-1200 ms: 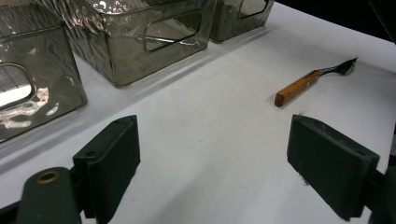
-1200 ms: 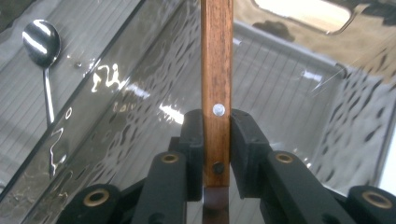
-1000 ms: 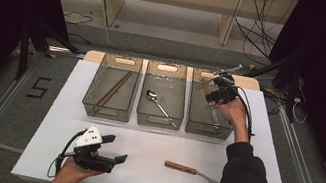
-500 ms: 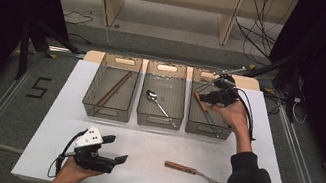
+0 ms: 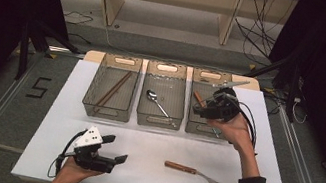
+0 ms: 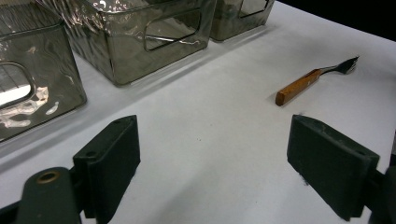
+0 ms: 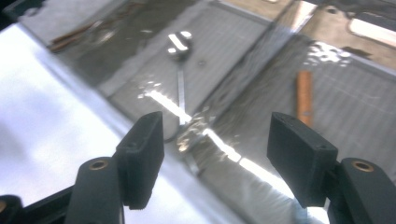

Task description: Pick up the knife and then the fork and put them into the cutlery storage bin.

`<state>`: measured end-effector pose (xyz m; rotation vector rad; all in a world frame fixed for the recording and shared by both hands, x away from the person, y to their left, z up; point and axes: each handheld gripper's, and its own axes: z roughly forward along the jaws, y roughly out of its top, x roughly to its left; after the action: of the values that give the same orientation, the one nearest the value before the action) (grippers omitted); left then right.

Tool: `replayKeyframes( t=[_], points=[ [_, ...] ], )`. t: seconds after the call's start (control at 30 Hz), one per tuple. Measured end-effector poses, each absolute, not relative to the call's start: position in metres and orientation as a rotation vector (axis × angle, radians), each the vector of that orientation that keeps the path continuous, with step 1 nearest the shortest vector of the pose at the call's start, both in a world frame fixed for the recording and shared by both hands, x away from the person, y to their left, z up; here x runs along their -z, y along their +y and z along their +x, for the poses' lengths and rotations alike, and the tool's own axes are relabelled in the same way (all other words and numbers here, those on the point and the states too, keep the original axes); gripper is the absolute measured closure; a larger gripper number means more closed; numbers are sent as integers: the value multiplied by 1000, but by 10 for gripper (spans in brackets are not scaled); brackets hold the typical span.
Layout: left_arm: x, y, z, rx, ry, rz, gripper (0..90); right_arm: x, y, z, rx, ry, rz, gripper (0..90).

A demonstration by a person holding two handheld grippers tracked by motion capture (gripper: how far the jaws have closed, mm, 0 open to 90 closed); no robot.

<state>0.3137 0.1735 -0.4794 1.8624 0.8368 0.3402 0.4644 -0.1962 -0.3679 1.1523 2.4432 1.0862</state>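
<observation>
Sorting cutlery into bins. The piece left on the bench (image 5: 39, 151) is the fork (image 5: 194, 174), lying flat near the front edge w/ its wood handle toward the left and its metal tines toward the right. In the left gripper view the fork (image 6: 308, 81) sits ahead, well apart from the jaws.

Handling, as a guess: light, stiff, not fragile. Metal neck and tines are thin and prob. slippery. The wood handle is thicker and grippier, so pinch across mid-handle, pads on its long sides. It lies low on the bench, so the jaws need to come down close to the surface.

Right hand-held gripper (image 5: 198, 109) hangs over the right bin (image 5: 199, 131). Its jaws have just been opening and are spread wide w/ nothing between them (image 7: 215, 130). A wood-handled piece (image 7: 304, 95) lies in that bin. Left hand-held gripper (image 5: 116, 148) rests near the front left of the bench, also spread and empty (image 6: 210, 140).

Hard to read:
- The right gripper view is blurred and full of glare off the bin walls.
- The hand covers part of the right bin, so the binned piece's metal end can't be made out.
- The spoon (image 5: 159, 103) in the mid bin and the chopsticks (image 5: 113, 90) in the left bin are clear enough.
</observation>
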Motion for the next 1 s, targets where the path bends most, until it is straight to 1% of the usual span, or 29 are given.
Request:
replayKeyframes(
  t=[0.13,0.47,0.67,1.0],
  points=[
    [479,174,314,-340,838,1858,169,368,-195,446,-1132,2461,1101,337],
    [479,174,314,-344,838,1852,169,381,-188,412,-1120,2560,996,337],
    [479,174,313,-343,838,1848,169,390,-190,400,-1150,2576,984,334],
    [478,175,313,-345,835,1848,169,405,-185,389,-1068,2659,949,330]
  ],
)
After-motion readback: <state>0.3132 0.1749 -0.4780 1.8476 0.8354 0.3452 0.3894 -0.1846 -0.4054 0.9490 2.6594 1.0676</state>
